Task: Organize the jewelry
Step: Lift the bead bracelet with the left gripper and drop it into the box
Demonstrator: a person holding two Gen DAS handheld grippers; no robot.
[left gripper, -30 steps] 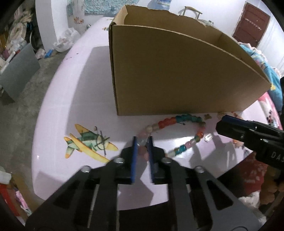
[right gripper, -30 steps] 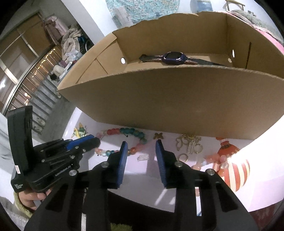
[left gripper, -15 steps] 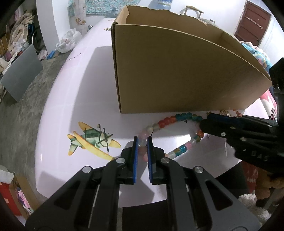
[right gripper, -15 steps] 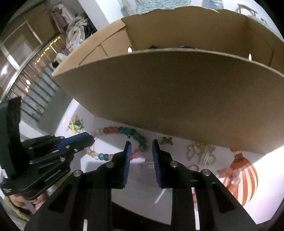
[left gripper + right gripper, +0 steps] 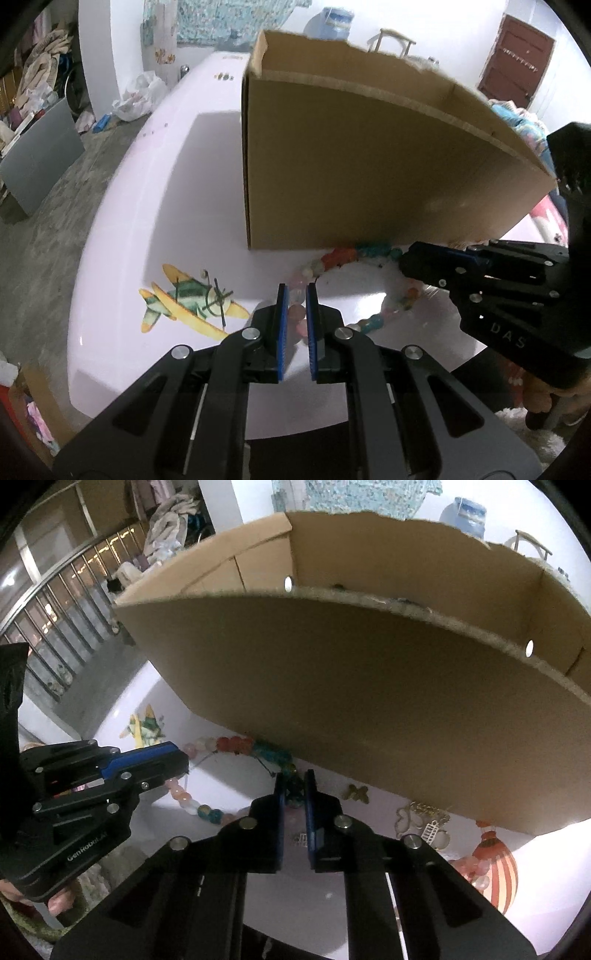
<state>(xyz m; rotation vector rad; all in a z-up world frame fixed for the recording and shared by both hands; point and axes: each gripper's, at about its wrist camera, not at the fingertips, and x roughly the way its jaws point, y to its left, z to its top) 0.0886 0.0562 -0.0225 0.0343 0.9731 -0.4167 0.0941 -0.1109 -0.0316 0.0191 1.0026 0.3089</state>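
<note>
Bead necklace [image 5: 354,258] is lying in a loop on the white worktop [image 5: 155,206], just in front of the cardboard box's [image 5: 369,166] near wall, and both tools are gripping it at once. Left hand-held gripper [image 5: 294,295] is sitting clamped on the pale pink beads at the loop's near-left side. Right hand-held gripper [image 5: 293,788] has just been closing its jaws and is now pinching the teal and dark beads on the opposite side, close under the box wall.

Reason for the two-point hold, as a judgement: a limp strand is going to sag and swing from a single pinch, so grabbing opposite sides is keeping the loop spread and controllable for a lift over the tall wall.

Both tools are pointing steeply down at the worktop, which suits a low pick of beads lying flat.

Other pieces are waiting to the right: a small gold butterfly charm [image 5: 356,793], a cluster of gold charms [image 5: 421,818], a tiny clasp-like piece [image 5: 302,839], and pink beads [image 5: 469,867] by the balloon print [image 5: 496,871]. Box interior is mostly hidden from here.

Risk: box wall is very close to the right tool's tips, so a straight-up lift looks safer than a forward sweep.
</note>
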